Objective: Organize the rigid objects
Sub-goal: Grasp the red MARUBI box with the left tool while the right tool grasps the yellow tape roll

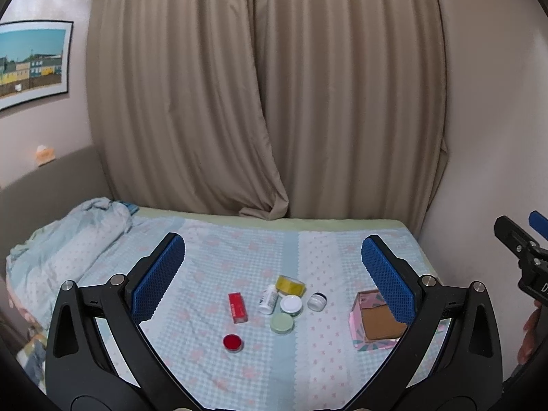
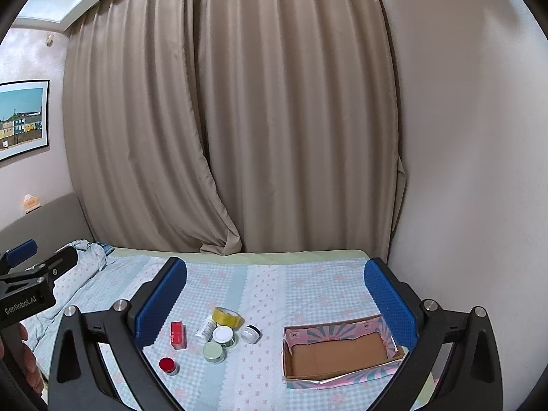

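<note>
Fingers [image 1: 161, 274] of both grippers spread wide, empty.

Ahead of the jaws, closed beige curtains [image 1: 267, 96] hang behind a bed [image 2: 308, 284] spread with a checked blue sheet, plain pale walls [image 2: 462, 137] on either side, a framed picture [image 1: 32, 65] far left.

A: Where is there open room?

B: Bare checked blue bedsheet [image 2: 267, 308] fills the frame's centre, between the clustered small jars [image 2: 222, 337] at lower left and the open pink cardboard box [image 2: 337, 351] at lower right.
</note>
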### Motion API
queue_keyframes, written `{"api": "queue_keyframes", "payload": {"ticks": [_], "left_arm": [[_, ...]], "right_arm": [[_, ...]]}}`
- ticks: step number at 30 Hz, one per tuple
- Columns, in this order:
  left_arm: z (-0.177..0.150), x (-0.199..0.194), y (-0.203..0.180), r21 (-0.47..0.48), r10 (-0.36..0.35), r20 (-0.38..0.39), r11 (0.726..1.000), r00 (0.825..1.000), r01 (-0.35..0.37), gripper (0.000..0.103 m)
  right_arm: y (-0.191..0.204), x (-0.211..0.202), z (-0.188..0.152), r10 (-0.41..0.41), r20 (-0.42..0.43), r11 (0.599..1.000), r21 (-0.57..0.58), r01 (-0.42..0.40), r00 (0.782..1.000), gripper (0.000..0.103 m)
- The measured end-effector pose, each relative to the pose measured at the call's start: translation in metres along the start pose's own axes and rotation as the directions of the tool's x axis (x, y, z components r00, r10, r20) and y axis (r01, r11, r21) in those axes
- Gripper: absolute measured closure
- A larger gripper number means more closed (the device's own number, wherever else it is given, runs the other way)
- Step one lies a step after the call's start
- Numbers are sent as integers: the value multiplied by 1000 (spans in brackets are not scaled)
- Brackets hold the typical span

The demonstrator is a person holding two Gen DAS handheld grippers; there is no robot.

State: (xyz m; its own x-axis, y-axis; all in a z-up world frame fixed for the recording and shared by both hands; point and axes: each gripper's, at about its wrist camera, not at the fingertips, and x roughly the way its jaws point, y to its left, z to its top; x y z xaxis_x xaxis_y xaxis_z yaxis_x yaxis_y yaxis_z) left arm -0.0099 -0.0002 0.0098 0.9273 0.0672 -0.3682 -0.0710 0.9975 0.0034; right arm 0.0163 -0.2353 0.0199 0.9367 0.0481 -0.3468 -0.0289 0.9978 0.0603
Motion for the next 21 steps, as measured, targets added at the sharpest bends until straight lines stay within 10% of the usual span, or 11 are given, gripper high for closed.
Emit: {"api": "queue_keyframes", "payload": {"ticks": [10,21], "left_arm": [[-18,23,25,-67,43,-122,996,992,-51,0],[-63,105,101,-162,29,-333,983,942,-88,1]], "right_arm": [[1,26,-3,67,-80,996,-46,-71,995,0],[44,124,-35,179,-290,983,12,-184,940,0]]}}
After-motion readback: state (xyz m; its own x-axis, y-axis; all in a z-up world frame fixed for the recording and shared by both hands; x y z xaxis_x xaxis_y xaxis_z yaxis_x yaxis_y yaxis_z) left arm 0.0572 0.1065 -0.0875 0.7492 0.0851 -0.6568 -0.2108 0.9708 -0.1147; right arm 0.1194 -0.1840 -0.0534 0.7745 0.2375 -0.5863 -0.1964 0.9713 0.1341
